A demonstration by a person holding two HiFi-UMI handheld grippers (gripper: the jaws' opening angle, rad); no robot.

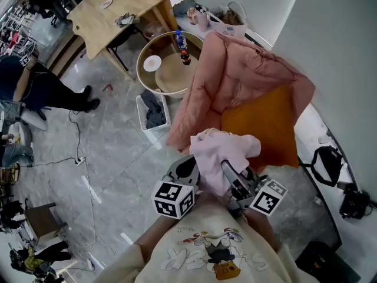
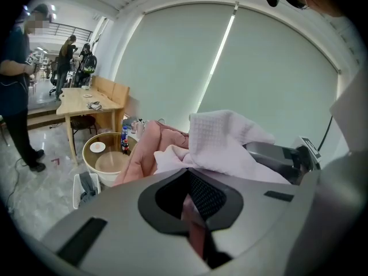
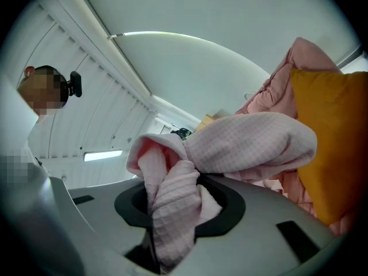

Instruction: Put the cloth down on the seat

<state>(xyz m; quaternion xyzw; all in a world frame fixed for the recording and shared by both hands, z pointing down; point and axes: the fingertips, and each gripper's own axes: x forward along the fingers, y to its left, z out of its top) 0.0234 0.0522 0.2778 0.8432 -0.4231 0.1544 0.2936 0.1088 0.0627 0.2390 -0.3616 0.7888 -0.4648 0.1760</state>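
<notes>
A pale grey, marble-patterned floor (image 1: 118, 158) runs under an open room with smooth white walls on the right.

Low in the middle of the head view, a pale pink cloth (image 1: 221, 155) hangs in the air between the two grippers, off the floor. It sits just in front of the lower left corner of an orange cushion (image 1: 265, 128). The cloth is a soft waffle weave with a fine grid of small squares. It is bunched into rounded folds with one puffed lobe on its right side.

The left gripper (image 1: 193, 168) has its jaws drawn in on a thin pink strip of the fabric. The rest billows out above its smooth grey plastic body. The right gripper (image 1: 227, 168) pinches a thick twisted wad of the cloth, which fills the dark oval opening round its jaws.

At the far left stands a person in dark clothes (image 1: 41, 87). Next is a light wooden table (image 1: 112, 10) with a flat rectangular top. Below it is a small white slatted basket (image 1: 141, 108) holding dark fabric. Beside that is a round beige table (image 1: 171, 72) with a raised rim and two bottles (image 1: 181, 43). Right of it, a quilted, puffy pink jacket (image 1: 235, 75) drapes behind the cushion. Black bags (image 1: 327, 164) lie at the far right.
</notes>
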